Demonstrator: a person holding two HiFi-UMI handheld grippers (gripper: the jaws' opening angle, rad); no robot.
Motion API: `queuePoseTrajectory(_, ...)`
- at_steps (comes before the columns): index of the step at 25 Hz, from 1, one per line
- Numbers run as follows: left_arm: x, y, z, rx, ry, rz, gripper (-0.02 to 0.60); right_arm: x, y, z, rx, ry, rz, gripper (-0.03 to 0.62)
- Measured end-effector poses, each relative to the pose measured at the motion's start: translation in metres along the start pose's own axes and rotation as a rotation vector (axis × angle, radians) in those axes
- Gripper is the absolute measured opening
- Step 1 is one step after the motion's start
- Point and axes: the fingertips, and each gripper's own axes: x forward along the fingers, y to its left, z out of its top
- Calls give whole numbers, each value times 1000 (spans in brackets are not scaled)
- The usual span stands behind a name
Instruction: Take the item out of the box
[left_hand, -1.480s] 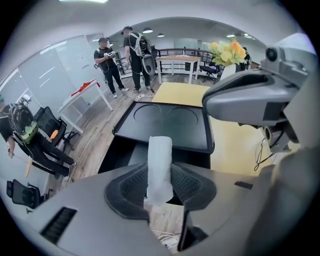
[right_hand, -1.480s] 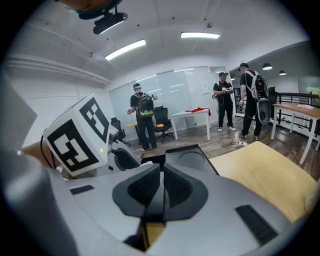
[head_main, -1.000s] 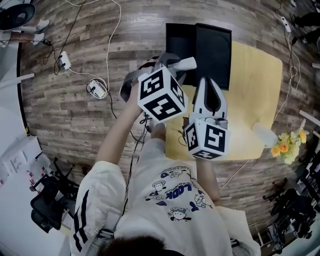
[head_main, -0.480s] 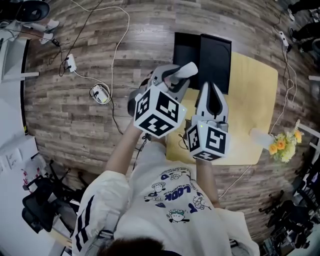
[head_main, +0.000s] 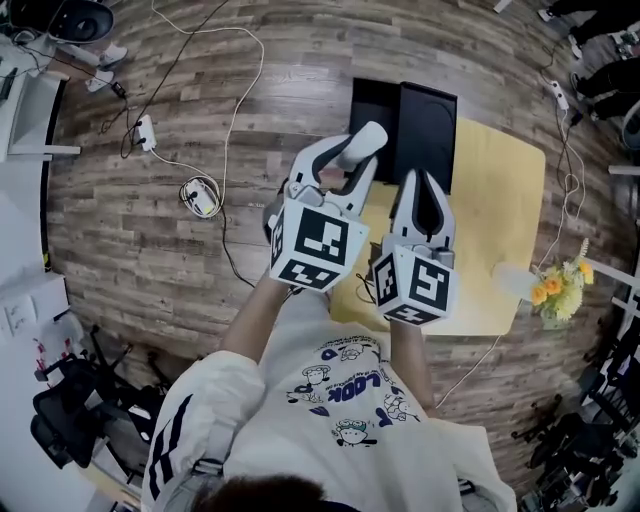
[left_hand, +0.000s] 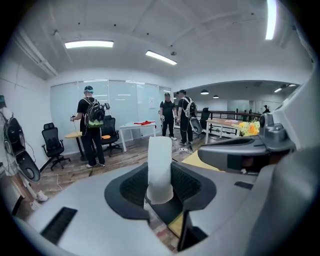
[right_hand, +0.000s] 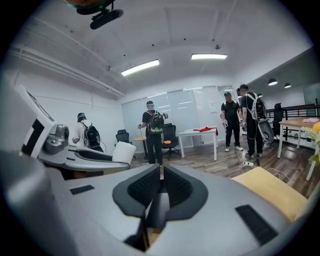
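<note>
Overhead, the yellow table (head_main: 500, 230) carries the black box (head_main: 425, 120) at the tabletop's far left corner. The left gripper (left_hand: 160, 186), jaws partway apart, clamps the upright white cylinder (left_hand: 160, 160) in the air over the box's left side. The right gripper (right_hand: 161, 185) beside it is closed on nothing.

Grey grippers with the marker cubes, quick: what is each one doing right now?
Left gripper: closed on a white cylindrical item.
Right gripper: closed, nothing between its jaws.
</note>
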Motion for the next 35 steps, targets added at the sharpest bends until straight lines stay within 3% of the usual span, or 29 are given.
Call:
queuePoseTrajectory(13, -39, 8, 23, -124, -199, 156, 141, -17, 16, 22, -42, -70, 34, 41)
queuePoseTrajectory(25, -60, 7, 27, -128, -262, 250, 141, -26, 24, 29, -73, -105, 64, 41)
queuePoseTrajectory(35, -68, 7, 28, -142, -274, 268, 141, -32, 30, 35, -81, -127, 75, 41)
